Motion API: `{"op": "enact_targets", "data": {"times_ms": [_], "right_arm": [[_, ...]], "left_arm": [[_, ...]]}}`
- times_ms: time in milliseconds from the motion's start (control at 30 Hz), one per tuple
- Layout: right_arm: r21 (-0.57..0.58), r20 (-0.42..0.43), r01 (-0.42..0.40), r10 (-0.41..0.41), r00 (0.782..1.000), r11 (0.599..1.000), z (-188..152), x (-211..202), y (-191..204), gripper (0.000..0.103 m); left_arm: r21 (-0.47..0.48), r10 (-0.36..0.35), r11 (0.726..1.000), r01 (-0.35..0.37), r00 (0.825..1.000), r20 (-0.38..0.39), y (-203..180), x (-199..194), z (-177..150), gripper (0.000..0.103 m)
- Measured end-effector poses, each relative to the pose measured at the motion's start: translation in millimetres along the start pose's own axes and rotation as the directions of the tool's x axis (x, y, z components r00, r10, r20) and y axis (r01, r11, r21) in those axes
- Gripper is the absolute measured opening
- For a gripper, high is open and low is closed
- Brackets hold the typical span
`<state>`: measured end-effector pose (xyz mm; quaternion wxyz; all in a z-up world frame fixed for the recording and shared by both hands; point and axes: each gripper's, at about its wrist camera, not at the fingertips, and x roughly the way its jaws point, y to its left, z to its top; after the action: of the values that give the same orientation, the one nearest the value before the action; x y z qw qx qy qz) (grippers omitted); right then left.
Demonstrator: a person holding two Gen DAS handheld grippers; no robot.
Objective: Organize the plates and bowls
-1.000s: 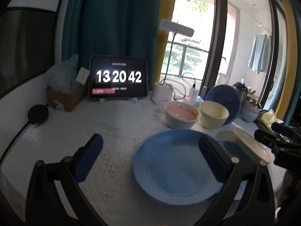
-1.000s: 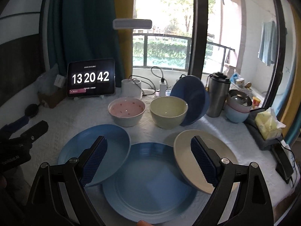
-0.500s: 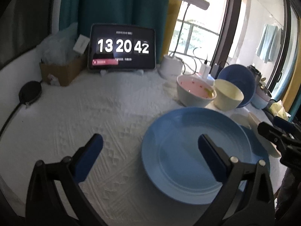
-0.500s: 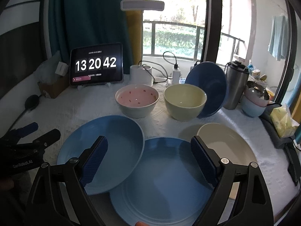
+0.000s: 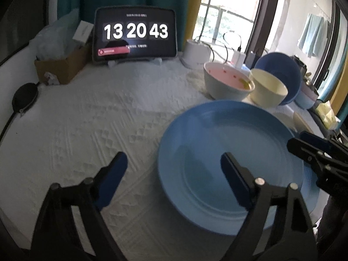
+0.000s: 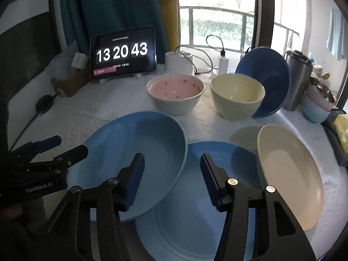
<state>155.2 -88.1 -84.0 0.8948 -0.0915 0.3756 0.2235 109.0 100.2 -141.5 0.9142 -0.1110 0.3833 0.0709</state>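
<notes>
A light blue plate (image 5: 228,152) (image 6: 134,150) lies on the white cloth, its right rim resting over a second blue plate (image 6: 195,213). A beige plate (image 6: 289,174) leans on that plate's right side. My left gripper (image 5: 174,171) (image 6: 69,145) hangs over the light blue plate's left rim. Its jaws are closing, and the pads are clear of the rim between them. My right gripper (image 6: 173,171) (image 5: 298,141) straddles the same plate's right rim, also closing without touching. Behind stand a pink bowl (image 6: 176,93), a yellow bowl (image 6: 237,95) and a tilted dark blue plate (image 6: 271,76).
A tablet clock (image 5: 134,34), a cardboard box (image 5: 63,65) and a lamp base (image 5: 198,53) line the back. A black round pouch (image 5: 25,96) lies at the left edge. A steel tumbler (image 6: 295,80), stacked bowls (image 6: 317,104) and a yellow pack (image 6: 342,128) crowd the right.
Both grippers have sunk and tipped down toward the plates, which now loom larger. Both pairs of jaws have narrowed, the right more than the left. The clock advanced by a second.
</notes>
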Motion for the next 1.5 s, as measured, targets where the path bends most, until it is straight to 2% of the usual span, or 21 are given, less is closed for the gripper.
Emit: {"op": "enact_targets", "data": {"times_ms": [100,233,267,367,467,600,1167,1500], "right_arm": [[0.003,-0.009,-0.011,0.011,1.000,1.000,-3.2,3.1,0.6,0.045],[0.016,-0.022,-0.007,0.007,1.000,1.000,-7.7,6.7,-2.7,0.029],[0.021,-0.026,-0.006,0.006,1.000,1.000,-8.8,7.9,-4.2,0.024],[0.028,-0.026,-0.019,0.020,0.999,0.999,-11.1,8.3,-6.9,0.019],[0.019,-0.016,-0.014,0.014,1.000,1.000,-12.9,6.7,-6.9,0.018],[0.028,-0.011,-0.016,0.017,1.000,0.999,-14.1,3.9,-10.7,0.017],[0.095,-0.037,0.032,-0.028,0.999,0.995,-34.1,-7.5,-41.0,0.016],[0.146,-0.049,0.063,-0.057,0.997,0.987,-48.5,-16.9,-66.8,0.016]], "left_arm": [[-0.006,0.001,1.000,-0.001,0.999,-0.043,-0.5,6.8,-2.2,0.072],[-0.019,-0.006,1.000,0.004,0.995,-0.101,-0.2,17.0,-7.8,0.067],[-0.022,-0.007,1.000,0.005,0.994,-0.112,-0.6,18.6,-9.3,0.063],[-0.024,-0.008,1.000,0.004,0.991,-0.131,-2.9,20.1,-11.9,0.051],[-0.018,-0.006,1.000,0.003,0.991,-0.136,-6.1,19.3,-12.4,0.044],[-0.021,-0.015,1.000,0.012,0.990,-0.138,-7.7,16.9,-11.3,0.041],[0.073,-0.060,0.995,0.063,0.997,-0.051,-48.5,-11.7,-7.6,0.040],[0.144,-0.087,0.985,0.094,0.995,-0.053,-82.3,-15.9,-12.2,0.040]]}}
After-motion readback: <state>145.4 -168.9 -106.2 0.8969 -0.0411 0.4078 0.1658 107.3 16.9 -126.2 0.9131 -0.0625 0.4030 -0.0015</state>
